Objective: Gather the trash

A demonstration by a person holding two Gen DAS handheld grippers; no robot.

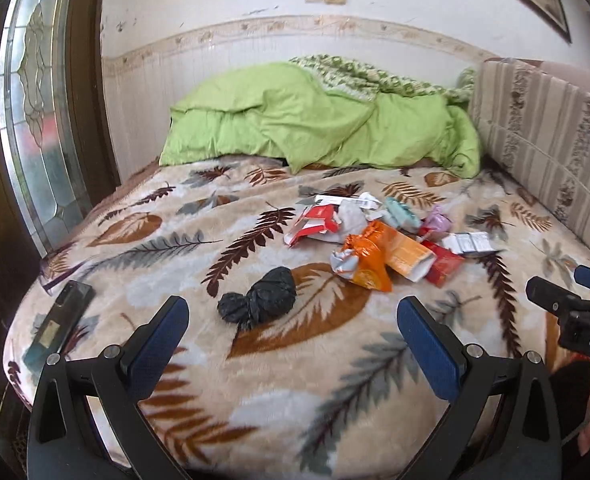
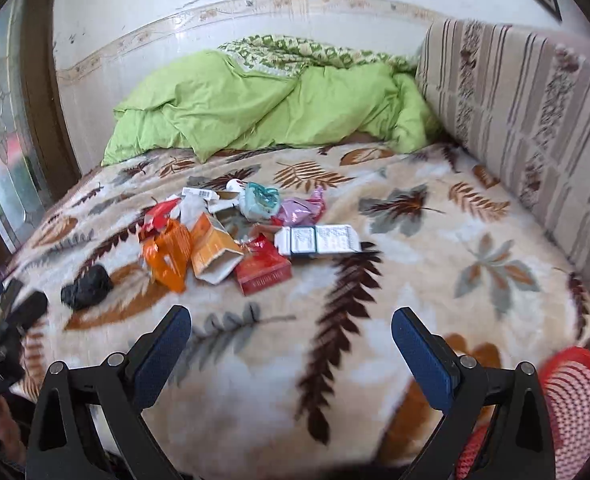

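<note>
Both hand-held grippers, left [image 1: 293, 320] and right [image 2: 291, 330], spread, empty above trash pile [image 1: 379, 240].

Both wrist cams sit low at the bed's near edge, facing the wall; both share the trash pile [image 1: 379, 240] [image 2: 239, 236].

You have one knotted black plastic bag [image 1: 258, 300] near the bed's front edge, two orange wrappers [image 1: 365, 262], two red packets [image 2: 263, 270], one white blister box [image 2: 321, 239], one teal wrapper [image 2: 259, 200], one lilac wrapper [image 2: 301, 210], one dark phone [image 1: 61, 322] at the front left corner, one red mesh basket [image 2: 571, 404].
</note>
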